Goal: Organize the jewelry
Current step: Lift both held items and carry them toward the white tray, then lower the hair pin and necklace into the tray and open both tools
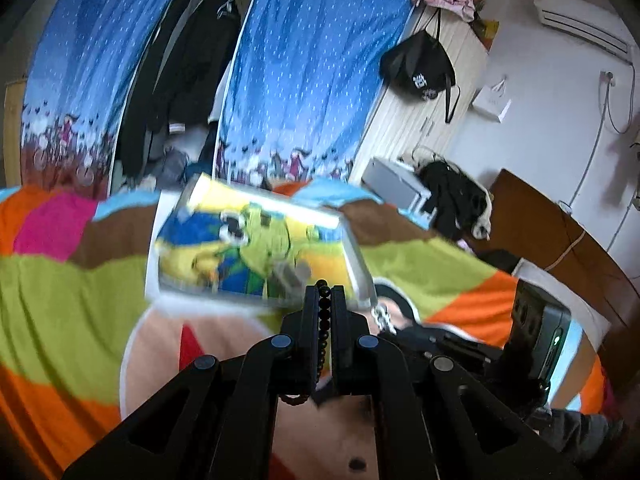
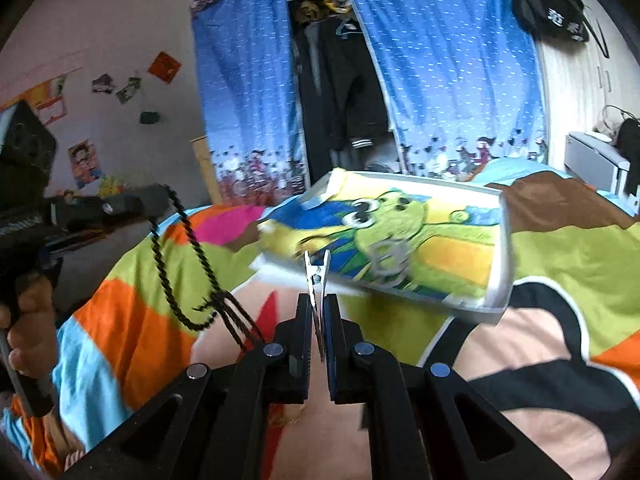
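- Left hand-held gripper point(image 1: 324, 292) pinches a black bead string point(image 1: 323, 320); carry it level so its loop clears.
- Right hand-held gripper point(image 2: 318, 300) clamps a metal clip point(image 2: 317, 276).
- Beyond lies the tray point(image 2: 505, 248) on the bed point(image 2: 560, 260), holding 1 silver piece point(image 2: 386, 258); lower gently, release inside.

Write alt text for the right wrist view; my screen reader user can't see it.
The right gripper is shut on a small metal clip above a colourful bedspread, facing a white tray with a cartoon frog liner. At left, a black beaded necklace dangles from the left gripper.
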Tool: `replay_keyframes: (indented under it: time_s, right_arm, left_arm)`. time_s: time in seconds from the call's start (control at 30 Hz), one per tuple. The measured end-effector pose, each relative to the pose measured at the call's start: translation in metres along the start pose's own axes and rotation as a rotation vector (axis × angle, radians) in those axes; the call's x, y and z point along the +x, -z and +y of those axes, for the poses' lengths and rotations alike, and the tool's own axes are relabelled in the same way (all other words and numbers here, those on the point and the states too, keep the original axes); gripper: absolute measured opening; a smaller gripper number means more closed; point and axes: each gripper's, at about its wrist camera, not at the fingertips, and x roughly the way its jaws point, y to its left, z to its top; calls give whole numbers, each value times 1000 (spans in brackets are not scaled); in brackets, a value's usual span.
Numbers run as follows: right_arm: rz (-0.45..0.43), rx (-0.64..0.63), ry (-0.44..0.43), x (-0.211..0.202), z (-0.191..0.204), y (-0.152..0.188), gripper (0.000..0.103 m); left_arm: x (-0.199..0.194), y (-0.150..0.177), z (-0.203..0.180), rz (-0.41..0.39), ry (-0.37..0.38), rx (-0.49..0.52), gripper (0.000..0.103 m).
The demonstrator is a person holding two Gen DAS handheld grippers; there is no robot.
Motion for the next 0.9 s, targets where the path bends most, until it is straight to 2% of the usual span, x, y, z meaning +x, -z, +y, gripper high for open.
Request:
replay_keyframes:
  time_s: [0.23,0.37,0.67,0.9]
  right_arm:
    - [-13,46,66,36,-42,-27,6]
    - [8,65,84,57,-55,-25,6]
    - [95,114,116,110,-83,0,6]
    - [100,110,135,119,-90,11,7]
  left_arm:
    - [31,-60,9,-129,4,3,3]
    - [59,-74,20,-146,-15,18,3]
    - [130,-31,63,-26,-76,-32,3]
    - [163,-2,91,70,-125,-65,3]
